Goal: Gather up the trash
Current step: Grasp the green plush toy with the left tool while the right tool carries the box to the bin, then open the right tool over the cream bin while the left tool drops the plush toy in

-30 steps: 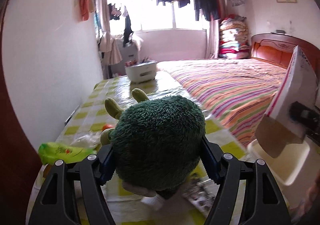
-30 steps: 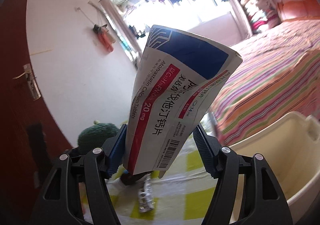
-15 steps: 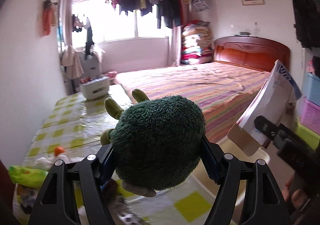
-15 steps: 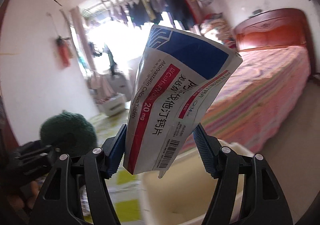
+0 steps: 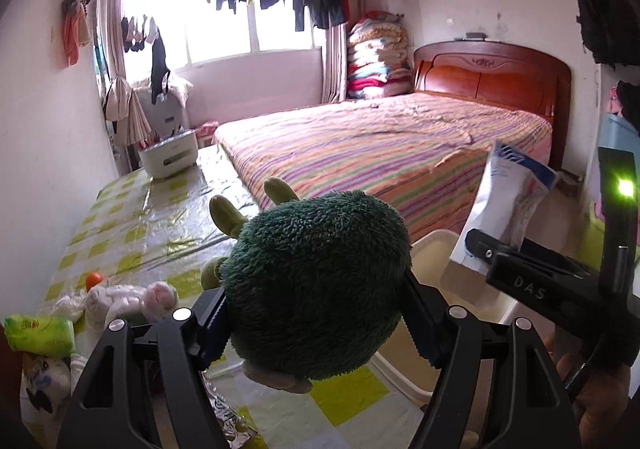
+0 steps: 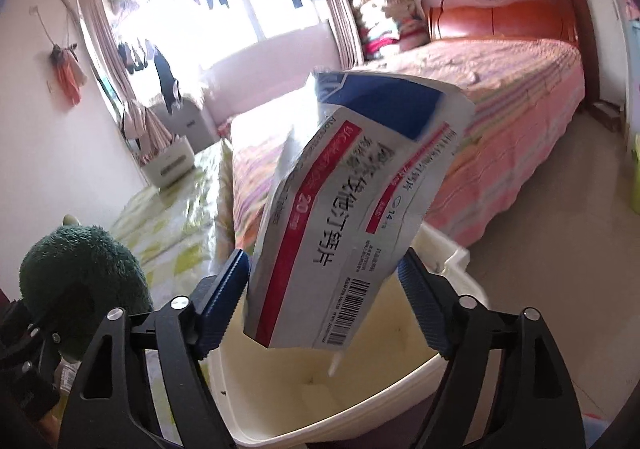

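Bed (image 5: pixel 384 137): the big striped bed fills the room behind everything. The cameras face it more now than a moment ago, when they looked more at the wall.

Surface (image 5: pixel 160 217): the yellow-checked surface lies on the left. A white stuffed toy (image 5: pixel 132 299), a green packet (image 5: pixel 40 335) and other small bits lie on its near end.

Bin (image 6: pixel 320 389): the cream bin stands just beside the surface. It is right under the right gripper now and looks empty inside. A second ago it was off to the side.

Plush toy (image 5: pixel 316 285): the round green plush toy sits between the fingers (image 5: pixel 212 325) of the left gripper (image 5: pixel 316 325). They pinch its sides, the same as before. It hangs near the bin's edge, not over the middle.

Medicine box (image 6: pixel 352 209): the squashed white, blue and red medicine box is the trash. It stood straight up in the grip before. Now it tips over and looks blurry.

Right gripper (image 6: pixel 324 289): its fingers (image 6: pixel 222 297) are opening. The box is between them, but there is a gap on each side, so nothing squeezes it now.

What it means: the box is probably dropping into the bin, so this one piece of trash is nearly done. More trash waits on the surface.
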A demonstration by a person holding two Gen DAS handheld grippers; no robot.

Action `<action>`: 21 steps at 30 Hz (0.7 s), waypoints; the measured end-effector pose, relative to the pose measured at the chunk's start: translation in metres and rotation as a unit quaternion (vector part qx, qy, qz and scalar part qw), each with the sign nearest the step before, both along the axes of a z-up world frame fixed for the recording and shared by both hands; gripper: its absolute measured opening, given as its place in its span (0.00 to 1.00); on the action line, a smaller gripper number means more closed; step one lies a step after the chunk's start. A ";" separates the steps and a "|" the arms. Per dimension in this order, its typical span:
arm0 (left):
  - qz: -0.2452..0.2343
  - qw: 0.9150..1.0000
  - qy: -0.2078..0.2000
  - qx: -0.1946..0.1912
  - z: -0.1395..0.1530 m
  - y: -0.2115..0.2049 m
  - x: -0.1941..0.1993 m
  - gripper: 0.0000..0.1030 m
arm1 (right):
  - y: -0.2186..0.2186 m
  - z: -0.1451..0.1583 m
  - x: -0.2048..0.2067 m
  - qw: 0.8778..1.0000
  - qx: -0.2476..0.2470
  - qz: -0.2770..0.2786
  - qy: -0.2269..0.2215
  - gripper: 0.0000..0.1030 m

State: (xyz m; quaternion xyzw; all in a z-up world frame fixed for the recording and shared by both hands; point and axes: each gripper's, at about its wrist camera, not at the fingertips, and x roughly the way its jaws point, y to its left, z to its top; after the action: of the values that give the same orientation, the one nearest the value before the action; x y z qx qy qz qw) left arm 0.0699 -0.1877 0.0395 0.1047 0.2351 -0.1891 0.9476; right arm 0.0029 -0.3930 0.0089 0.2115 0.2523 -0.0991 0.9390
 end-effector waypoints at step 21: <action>0.005 0.999 0.027 0.042 -0.017 -0.036 0.007 0.69 | -0.024 0.027 -0.066 0.982 0.059 -0.090 -0.153 0.90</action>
State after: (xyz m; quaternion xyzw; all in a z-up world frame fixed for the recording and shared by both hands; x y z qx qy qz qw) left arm 0.0767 -0.2242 0.0222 0.1377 0.2687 -0.1774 0.9367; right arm -0.0626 -0.4167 0.0360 0.3010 0.0912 -0.1345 0.9397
